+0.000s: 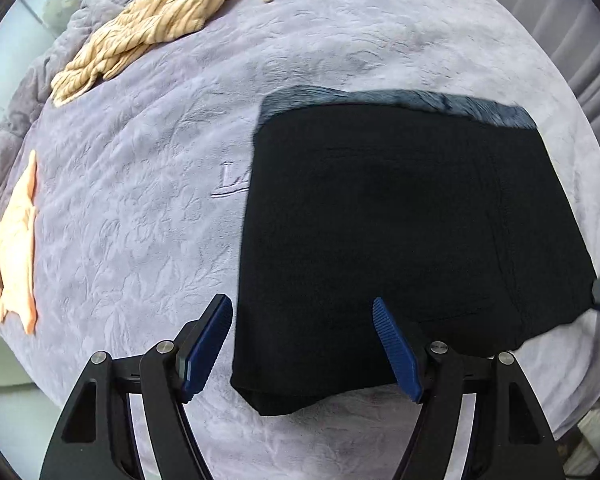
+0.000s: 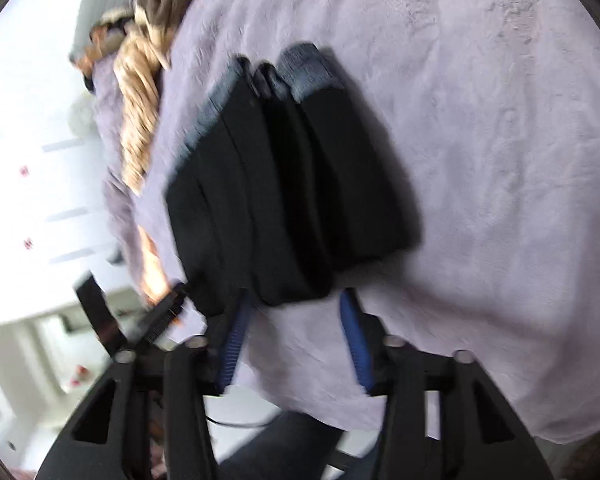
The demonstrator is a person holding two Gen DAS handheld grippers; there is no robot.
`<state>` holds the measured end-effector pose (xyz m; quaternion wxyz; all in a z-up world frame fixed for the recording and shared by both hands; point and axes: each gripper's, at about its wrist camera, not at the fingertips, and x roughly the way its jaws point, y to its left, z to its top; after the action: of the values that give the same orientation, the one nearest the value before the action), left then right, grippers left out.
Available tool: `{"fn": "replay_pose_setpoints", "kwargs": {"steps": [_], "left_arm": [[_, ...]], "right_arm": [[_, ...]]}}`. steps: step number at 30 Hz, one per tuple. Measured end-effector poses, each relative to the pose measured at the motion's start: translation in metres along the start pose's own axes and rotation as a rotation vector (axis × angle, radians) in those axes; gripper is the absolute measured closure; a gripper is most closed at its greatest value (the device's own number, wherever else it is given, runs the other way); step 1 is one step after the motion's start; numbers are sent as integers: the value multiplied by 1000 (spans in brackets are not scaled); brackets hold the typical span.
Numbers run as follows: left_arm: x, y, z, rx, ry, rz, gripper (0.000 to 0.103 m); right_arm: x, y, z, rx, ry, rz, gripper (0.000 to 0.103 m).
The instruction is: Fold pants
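Both claws are being held open and empty: left claw (image 1: 302, 348) is straddling the folded pants' (image 1: 412, 232) near corner, right claw (image 2: 294, 342) just short of them.

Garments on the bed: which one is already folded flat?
The black pants, a neat rectangle directly ahead of the open left gripper. The tan striped garment lies crumpled at the far edge, and the orange garment lies unfolded to the left.
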<state>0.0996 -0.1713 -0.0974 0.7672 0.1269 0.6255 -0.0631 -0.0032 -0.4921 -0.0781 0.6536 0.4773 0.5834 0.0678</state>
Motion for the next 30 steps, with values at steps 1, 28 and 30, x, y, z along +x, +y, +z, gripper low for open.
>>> {"fn": "replay_pose_setpoints", "kwargs": {"steps": [1,28,30], "left_arm": [[4,-3,-2,9,5,-4,21],[12,-7,-8,-61,128,40,6],[12,-9,-9,-68,132,52,6]], "right_arm": [[0,4,3,-18,-7,-20,85],[48,44,11,-336,70,-386,53],[48,43,13,-345,89,-371,53]]}}
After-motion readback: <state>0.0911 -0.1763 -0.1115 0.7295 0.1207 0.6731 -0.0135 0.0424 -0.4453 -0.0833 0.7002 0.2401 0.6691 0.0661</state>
